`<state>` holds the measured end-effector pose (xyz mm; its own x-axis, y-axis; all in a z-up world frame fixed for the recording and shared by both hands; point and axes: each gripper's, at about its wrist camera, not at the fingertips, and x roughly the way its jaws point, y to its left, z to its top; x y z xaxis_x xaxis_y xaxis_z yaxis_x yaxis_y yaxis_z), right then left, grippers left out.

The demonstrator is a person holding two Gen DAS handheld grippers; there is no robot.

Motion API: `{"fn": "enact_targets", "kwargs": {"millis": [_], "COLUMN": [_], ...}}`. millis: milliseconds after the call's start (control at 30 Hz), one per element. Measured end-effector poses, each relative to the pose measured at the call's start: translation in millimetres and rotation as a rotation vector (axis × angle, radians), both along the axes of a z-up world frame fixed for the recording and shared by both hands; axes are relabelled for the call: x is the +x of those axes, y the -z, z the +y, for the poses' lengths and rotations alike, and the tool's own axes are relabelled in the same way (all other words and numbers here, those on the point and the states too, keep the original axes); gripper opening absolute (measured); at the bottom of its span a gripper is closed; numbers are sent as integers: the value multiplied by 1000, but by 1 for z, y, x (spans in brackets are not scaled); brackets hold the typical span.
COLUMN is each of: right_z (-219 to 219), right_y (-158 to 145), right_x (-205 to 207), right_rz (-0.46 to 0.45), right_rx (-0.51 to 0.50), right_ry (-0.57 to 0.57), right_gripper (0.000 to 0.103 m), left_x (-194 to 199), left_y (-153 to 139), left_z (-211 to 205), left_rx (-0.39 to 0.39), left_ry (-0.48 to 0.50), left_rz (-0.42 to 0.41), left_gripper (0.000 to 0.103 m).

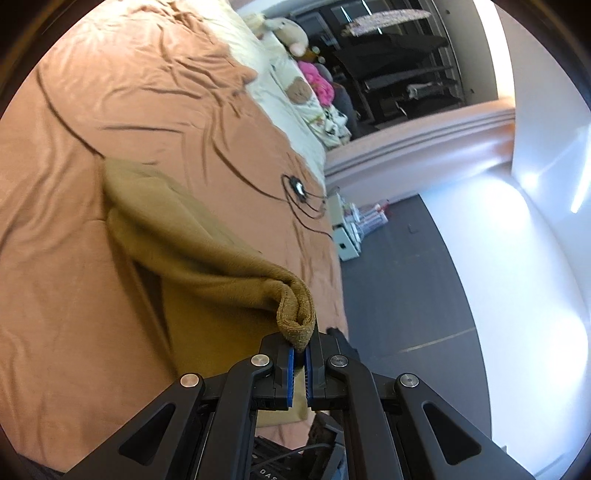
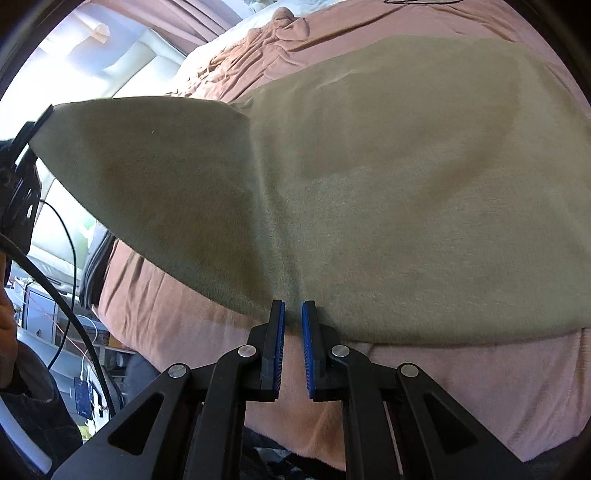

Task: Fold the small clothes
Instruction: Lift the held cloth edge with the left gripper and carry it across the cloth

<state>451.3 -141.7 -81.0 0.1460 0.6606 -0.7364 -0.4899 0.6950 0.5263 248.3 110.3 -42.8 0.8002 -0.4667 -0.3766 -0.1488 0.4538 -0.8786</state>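
Observation:
A small tan fleece garment (image 1: pixel 192 236) lies on the brown bedspread (image 1: pixel 74 295). My left gripper (image 1: pixel 300 349) is shut on a bunched corner of it and holds that corner lifted off the bed. In the right wrist view the same garment (image 2: pixel 406 184) spreads flat across the bed, with its left part raised toward the left gripper (image 2: pixel 26 147) at the frame's left edge. My right gripper (image 2: pixel 293 310) rests at the garment's near hem. Its blue pads stand slightly apart, with the hem at the tips; whether it holds cloth is unclear.
A black cable with a small round device (image 1: pixel 297 186) lies on the bedspread beyond the garment. Pillows and soft toys (image 1: pixel 291 33) sit at the head of the bed. The bed's edge drops to a dark floor (image 1: pixel 406 277) on the right. Cables (image 2: pixel 70 314) hang at left.

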Motion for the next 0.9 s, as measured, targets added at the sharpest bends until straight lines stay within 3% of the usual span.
{"fn": "enact_targets", "kwargs": {"millis": [500,667,733,800,900], "right_z": [-106,-120,-125,-130,-146], "right_y": [-32,-33,-33,-34,-37], "right_x": [1,-5,-9,-10,-18], "right_rz": [-54,-44,-45,-52,-69], "right_rx": [50,49,52,48,55], "right_ry": [186,229,233,248,275], "right_gripper": [7,8,13,35,45], "left_x": [56,73,79,84,93], "left_y": [-11,-8,-6,-2,6], "left_z": [-79,-116,-130,-141,-162], "left_rx": [-1,8,11,11,20], "left_ry": [186,254,277,297,331], "left_rz": [-15,-2,3,12,29], "left_gripper": [3,3,3,3,3]}}
